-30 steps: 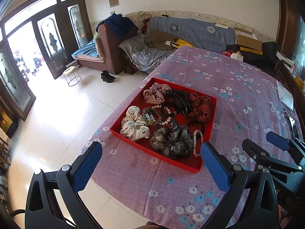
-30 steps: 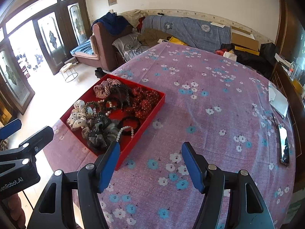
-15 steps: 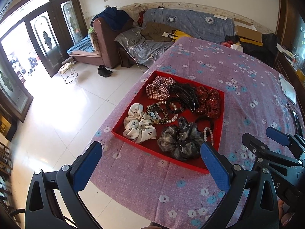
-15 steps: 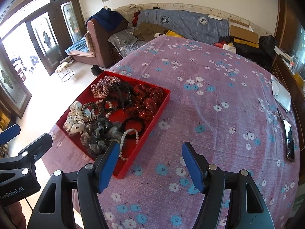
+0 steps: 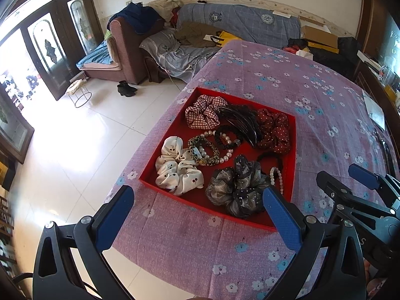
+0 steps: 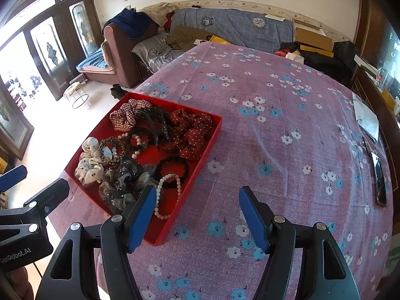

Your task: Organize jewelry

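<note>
Red tray [image 5: 292, 135] of scrunchies and bead bracelets is set on the table [image 6: 275, 150]; left hand-held gripper [image 5: 197, 215] and right hand-held gripper [image 6: 197, 215] are held open, empty.

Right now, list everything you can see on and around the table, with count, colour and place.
tray: one, red, near the table's left edge
scrunchies: four in the tray; checked red, dark red dotted, white with cherries, grey-black sheer
hair claw: one, black, between the two red scrunchies
bracelets and bands: leopard-print, black hair tie, pearl strands, mid-tray to near corner
tablecloth: one, purple, flowered
phone: one, dark, right table edge
papers: white, right edge
sofa: blue-grey, behind the table
left gripper: jaws open, empty, above the tray's near side
right gripper: jaws open, empty, above the tray's near corner
</note>
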### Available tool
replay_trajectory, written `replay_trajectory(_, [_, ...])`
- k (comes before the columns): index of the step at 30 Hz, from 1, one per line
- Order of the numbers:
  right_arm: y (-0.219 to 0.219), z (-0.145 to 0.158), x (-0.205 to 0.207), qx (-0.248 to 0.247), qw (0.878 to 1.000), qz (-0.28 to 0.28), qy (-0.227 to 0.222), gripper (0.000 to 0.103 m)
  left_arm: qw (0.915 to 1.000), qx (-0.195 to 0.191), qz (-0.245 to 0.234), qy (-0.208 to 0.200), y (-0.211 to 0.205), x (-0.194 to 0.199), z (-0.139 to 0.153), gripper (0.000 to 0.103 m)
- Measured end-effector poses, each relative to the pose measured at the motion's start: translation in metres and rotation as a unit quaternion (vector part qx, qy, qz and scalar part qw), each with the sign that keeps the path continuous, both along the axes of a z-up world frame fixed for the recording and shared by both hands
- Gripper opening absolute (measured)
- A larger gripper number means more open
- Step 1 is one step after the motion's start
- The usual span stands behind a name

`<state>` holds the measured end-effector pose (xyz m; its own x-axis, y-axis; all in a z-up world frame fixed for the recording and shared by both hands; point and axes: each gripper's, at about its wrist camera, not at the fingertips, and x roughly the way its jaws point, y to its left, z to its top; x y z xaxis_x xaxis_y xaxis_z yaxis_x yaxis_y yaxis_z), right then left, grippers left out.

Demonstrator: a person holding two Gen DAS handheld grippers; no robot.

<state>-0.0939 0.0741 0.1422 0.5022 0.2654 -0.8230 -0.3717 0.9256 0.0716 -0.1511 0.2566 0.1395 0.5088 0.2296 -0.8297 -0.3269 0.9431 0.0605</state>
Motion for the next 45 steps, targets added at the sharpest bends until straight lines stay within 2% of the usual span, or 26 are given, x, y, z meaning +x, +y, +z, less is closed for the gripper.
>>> replay_trajectory(27, [0.030,-0.006,0.000,-0.025,0.999,-0.022,0.003,0.076,0.9991,-0.035,-0.020,0.010,0.036,0.013,-0.013,0.103])
replay_trajectory(45, [0.031,-0.012,0.010,-0.027,0.999,-0.035,0.015,0.077,0.9987,-0.036,-0.029,0.018,0.039,0.026,-0.018,0.103])
